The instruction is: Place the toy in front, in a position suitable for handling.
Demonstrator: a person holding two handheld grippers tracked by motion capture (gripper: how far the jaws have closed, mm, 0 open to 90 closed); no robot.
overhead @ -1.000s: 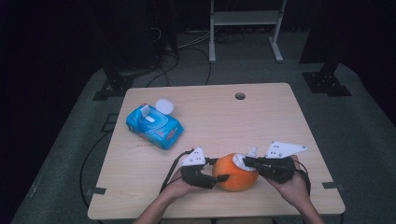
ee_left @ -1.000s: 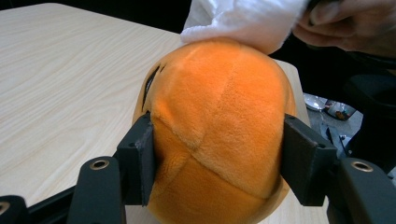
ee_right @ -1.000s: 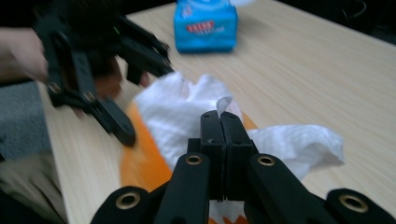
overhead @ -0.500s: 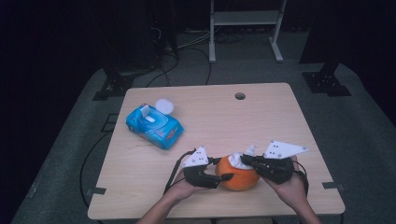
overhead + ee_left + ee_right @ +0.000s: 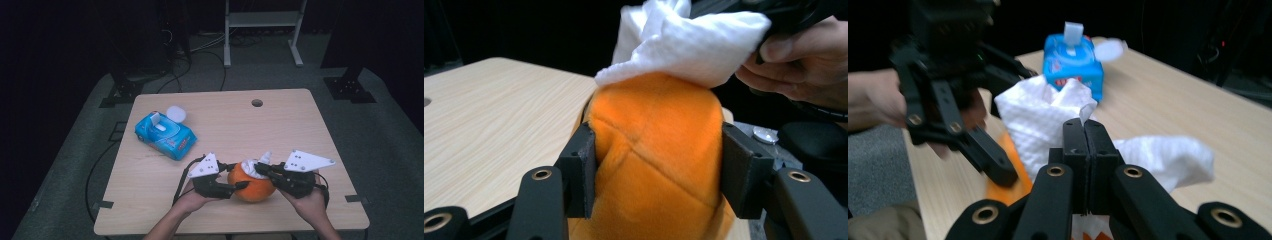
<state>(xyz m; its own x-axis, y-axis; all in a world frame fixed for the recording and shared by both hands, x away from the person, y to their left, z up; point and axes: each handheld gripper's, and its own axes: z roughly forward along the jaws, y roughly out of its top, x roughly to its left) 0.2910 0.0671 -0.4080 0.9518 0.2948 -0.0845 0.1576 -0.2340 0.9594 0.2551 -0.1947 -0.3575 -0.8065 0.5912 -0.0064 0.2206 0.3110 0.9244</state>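
Lower centre of the high view: our left gripper [image 5: 239, 186] clamps the round orange plush ball [image 5: 252, 186], its jaws having just tightened on it. Our right gripper [image 5: 261, 168], pinched closed, grips the crumpled white paper wipe [image 5: 256, 165] atop it.

A blue wipes pack [image 5: 165, 135] lies open on the wooden table [image 5: 300, 125].

Dark room; grey carpet floor [image 5: 395, 145]; light wood table [image 5: 280, 125]; white shelf frame [image 5: 262, 20] behind; cables [image 5: 200, 47] on floor.
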